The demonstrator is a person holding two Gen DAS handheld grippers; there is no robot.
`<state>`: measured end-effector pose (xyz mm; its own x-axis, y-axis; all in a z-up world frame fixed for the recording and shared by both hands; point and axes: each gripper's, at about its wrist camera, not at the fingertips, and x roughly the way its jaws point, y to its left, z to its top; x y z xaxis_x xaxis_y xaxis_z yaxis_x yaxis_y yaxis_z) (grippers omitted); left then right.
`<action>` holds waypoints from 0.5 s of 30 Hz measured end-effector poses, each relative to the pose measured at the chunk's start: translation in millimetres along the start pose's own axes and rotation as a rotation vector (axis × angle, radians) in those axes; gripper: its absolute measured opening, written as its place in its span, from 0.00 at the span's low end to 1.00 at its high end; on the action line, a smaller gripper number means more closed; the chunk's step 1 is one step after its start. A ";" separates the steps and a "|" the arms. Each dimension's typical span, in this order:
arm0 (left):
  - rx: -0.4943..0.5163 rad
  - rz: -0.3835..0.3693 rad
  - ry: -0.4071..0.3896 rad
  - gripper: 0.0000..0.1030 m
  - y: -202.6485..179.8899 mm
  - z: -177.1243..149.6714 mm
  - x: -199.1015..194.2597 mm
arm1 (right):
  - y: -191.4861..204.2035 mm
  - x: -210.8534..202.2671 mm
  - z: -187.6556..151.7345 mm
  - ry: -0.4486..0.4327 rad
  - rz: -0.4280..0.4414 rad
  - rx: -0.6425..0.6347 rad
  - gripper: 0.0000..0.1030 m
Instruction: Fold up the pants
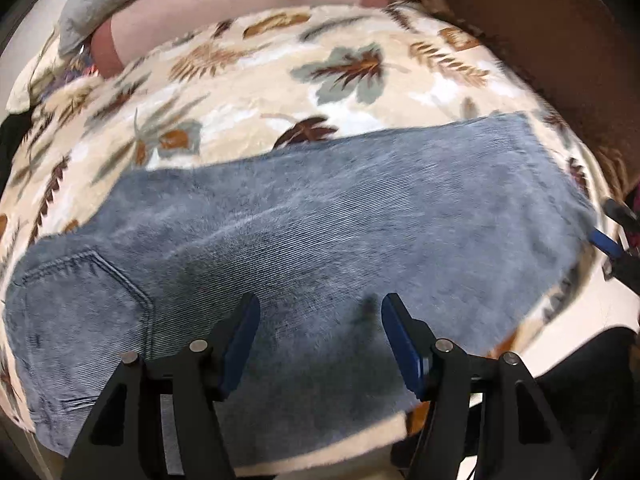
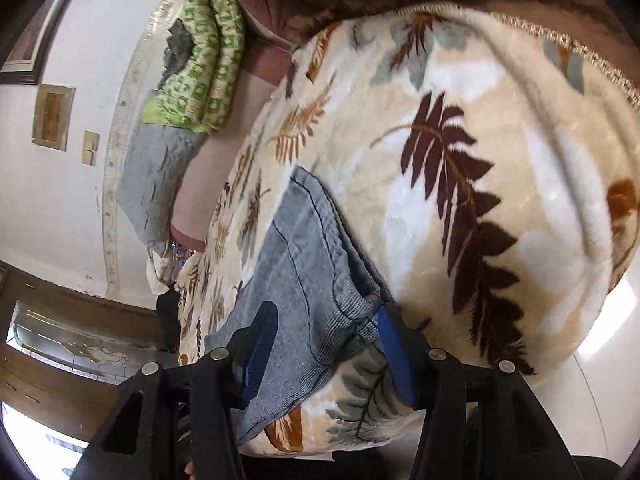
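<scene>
Blue-grey corduroy pants (image 1: 312, 232) lie flat across a cream blanket with a leaf print (image 1: 240, 92), folded lengthwise, the back pocket (image 1: 84, 288) at the left. My left gripper (image 1: 320, 316) is open and hovers over the near edge of the pants. My right gripper (image 2: 328, 320) is open with its fingers either side of the hem end of the pants (image 2: 316, 264). It holds nothing. Its blue fingertips (image 1: 606, 242) also show in the left wrist view at the right end of the pants.
A brown cover (image 1: 552, 40) lies beyond the blanket. A green patterned quilt (image 2: 204, 60), a grey cloth (image 2: 156, 176) and a pink pillow (image 1: 224, 12) sit at the head of the bed. A white wall (image 2: 60, 200) stands behind.
</scene>
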<state>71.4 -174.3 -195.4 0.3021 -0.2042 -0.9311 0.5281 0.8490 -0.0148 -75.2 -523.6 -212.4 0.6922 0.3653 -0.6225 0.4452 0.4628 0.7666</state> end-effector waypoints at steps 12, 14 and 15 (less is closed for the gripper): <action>-0.008 0.005 -0.013 0.65 3.8 -4.0 -2.6 | -3.9 22.5 -5.9 0.080 -0.074 0.002 0.56; 0.007 0.013 -0.001 0.65 3.4 -3.6 1.8 | -5.7 23.9 -4.3 0.060 -0.073 0.019 0.56; 0.002 0.015 0.012 0.65 4.1 -4.3 5.7 | -6.5 24.7 -3.0 0.055 -0.064 0.023 0.56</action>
<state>71.9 -169.8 -202.3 0.3004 -0.1854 -0.9356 0.5252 0.8510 0.0000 -62.8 -515.1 -233.3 0.6299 0.3791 -0.6779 0.5012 0.4683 0.7277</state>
